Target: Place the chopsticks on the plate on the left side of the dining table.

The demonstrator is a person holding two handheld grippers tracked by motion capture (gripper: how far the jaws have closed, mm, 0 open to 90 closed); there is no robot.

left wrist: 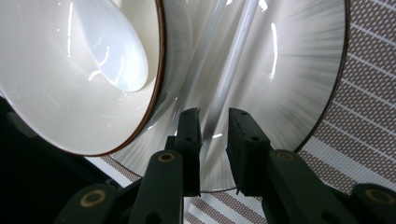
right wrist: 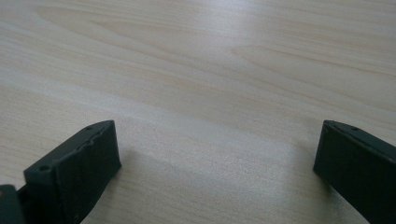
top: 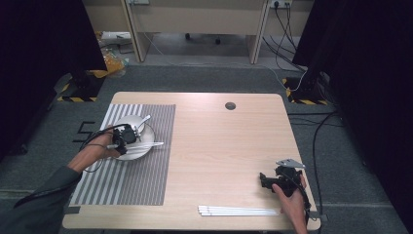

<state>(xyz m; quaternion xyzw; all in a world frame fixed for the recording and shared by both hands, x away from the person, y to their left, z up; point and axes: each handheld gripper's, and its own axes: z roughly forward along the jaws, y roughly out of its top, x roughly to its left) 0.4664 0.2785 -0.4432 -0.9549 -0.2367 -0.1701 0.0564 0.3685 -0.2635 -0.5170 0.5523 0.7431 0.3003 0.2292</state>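
A grey-rimmed plate (top: pixel 152 134) (left wrist: pixel 299 70) lies on a striped placemat (top: pixel 141 180) at the table's left. On it stands a white bowl (top: pixel 127 125) (left wrist: pixel 56 84) with a white spoon (top: pixel 144 119) (left wrist: pixel 116 51) in it. White chopsticks (top: pixel 148 145) (left wrist: pixel 238 51) lie across the plate, pointing right. My left gripper (top: pixel 129 142) (left wrist: pixel 214 121) hovers low over the plate, its jaws a narrow gap apart around the chopsticks' near ends, pads not pressing. My right gripper (top: pixel 263 180) (right wrist: pixel 217 149) rests wide open on bare wood at the front right, with nothing between its jaws.
Another pair of white chopsticks (top: pixel 238 211) lies along the table's front edge, just left of the right hand. A dark round hole (top: pixel 230 106) sits near the table's far edge. Cables run over the floor to the right of the table.
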